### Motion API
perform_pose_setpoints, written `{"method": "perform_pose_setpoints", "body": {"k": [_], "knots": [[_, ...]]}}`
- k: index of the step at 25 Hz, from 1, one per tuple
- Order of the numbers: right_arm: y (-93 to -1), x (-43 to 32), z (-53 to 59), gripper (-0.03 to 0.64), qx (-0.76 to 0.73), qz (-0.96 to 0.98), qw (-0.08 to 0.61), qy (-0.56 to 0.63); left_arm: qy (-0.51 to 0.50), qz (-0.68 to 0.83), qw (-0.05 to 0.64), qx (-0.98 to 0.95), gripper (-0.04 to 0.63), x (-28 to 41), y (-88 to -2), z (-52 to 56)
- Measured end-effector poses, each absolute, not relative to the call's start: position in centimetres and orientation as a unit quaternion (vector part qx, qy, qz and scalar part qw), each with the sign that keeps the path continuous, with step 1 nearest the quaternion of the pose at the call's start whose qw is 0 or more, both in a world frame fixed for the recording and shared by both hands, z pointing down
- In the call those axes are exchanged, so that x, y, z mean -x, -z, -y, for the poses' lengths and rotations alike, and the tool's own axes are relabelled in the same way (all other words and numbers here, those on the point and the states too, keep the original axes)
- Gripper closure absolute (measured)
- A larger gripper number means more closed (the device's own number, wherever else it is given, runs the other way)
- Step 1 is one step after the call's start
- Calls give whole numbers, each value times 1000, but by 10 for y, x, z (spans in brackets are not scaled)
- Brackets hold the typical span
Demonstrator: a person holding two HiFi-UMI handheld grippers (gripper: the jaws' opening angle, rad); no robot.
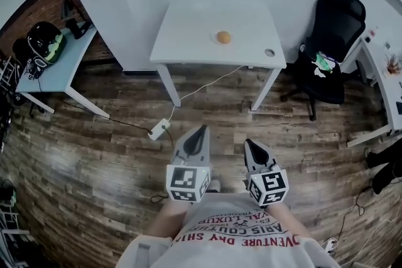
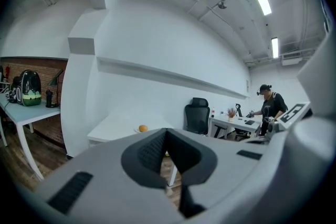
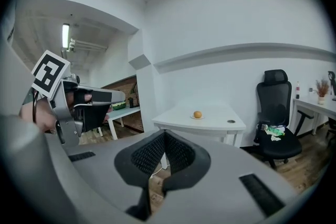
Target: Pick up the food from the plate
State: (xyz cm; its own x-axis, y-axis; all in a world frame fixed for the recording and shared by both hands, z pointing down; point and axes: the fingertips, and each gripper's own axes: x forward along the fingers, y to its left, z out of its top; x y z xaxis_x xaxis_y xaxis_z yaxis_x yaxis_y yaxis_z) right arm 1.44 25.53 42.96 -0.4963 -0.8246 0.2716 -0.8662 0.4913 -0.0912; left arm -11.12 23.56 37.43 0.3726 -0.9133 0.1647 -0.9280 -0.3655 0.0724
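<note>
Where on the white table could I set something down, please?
The white table is bare across its left half, from its left edge to the plate holding the orange food. Right of the plate is tighter: a narrower strip runs to the round hole.

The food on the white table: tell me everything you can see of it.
The food is one small, round, orange-brown piece; what kind it is is too small to tell. It sits whole on a small pale plate, a little right of the middle of the white table in the head view. Only the plate touches it.
</note>
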Motion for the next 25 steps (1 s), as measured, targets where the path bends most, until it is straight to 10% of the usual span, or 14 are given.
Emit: {"method": "perform_pose_setpoints", "body": {"k": [25], "knots": [[-445,-35,22,606,-447,880,111,-121,-68,610,112,-781,591,102,-409,14]]}}
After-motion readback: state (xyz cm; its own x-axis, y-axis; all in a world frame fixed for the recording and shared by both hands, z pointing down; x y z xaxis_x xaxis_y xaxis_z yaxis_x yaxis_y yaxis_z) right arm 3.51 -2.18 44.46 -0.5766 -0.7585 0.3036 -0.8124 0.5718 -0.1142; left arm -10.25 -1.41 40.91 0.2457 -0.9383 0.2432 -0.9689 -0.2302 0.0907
